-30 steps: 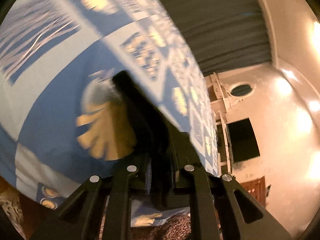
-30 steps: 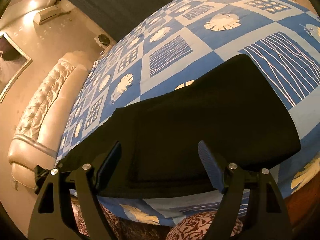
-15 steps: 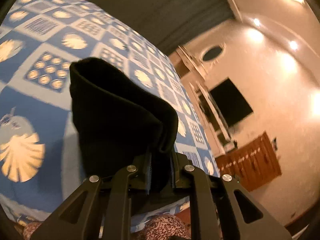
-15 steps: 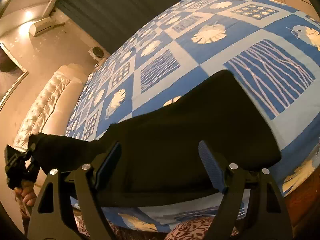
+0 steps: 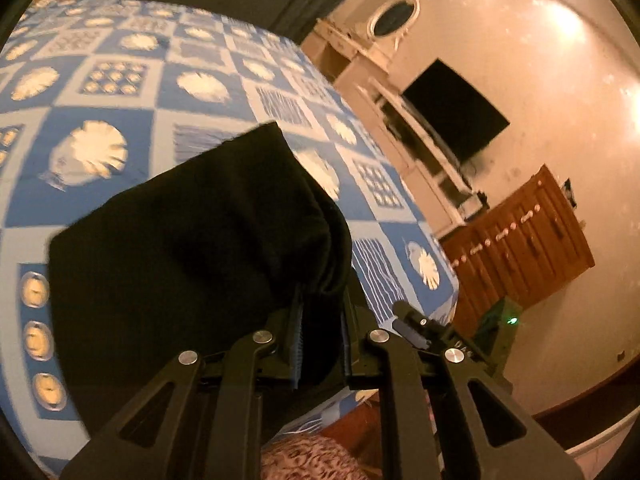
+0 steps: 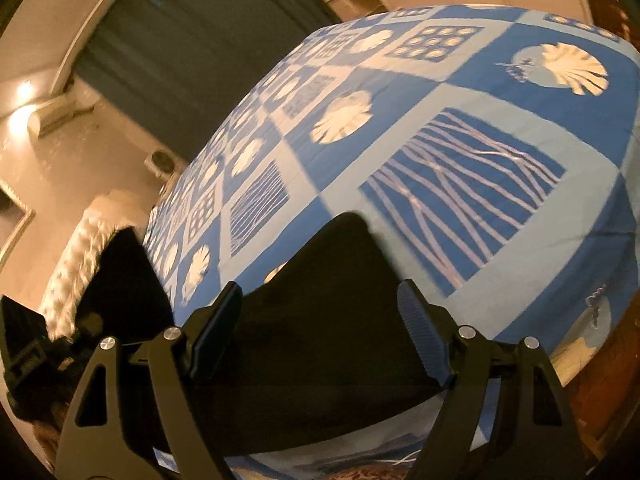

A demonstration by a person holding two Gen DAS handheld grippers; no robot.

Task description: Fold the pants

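The left gripper (image 5: 320,332) pinches a fold of the black pants (image 5: 192,248); the right gripper (image 6: 320,328) gapes wide, empty, above them.

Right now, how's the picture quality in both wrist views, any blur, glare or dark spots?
Left wrist view: strong fisheye bend, ceiling-light glare top right, black pants a detail-less mass, bedspread slightly smeared. Right wrist view: bedspread pattern motion-blurred, wall lamp blown out, pants again featureless black.
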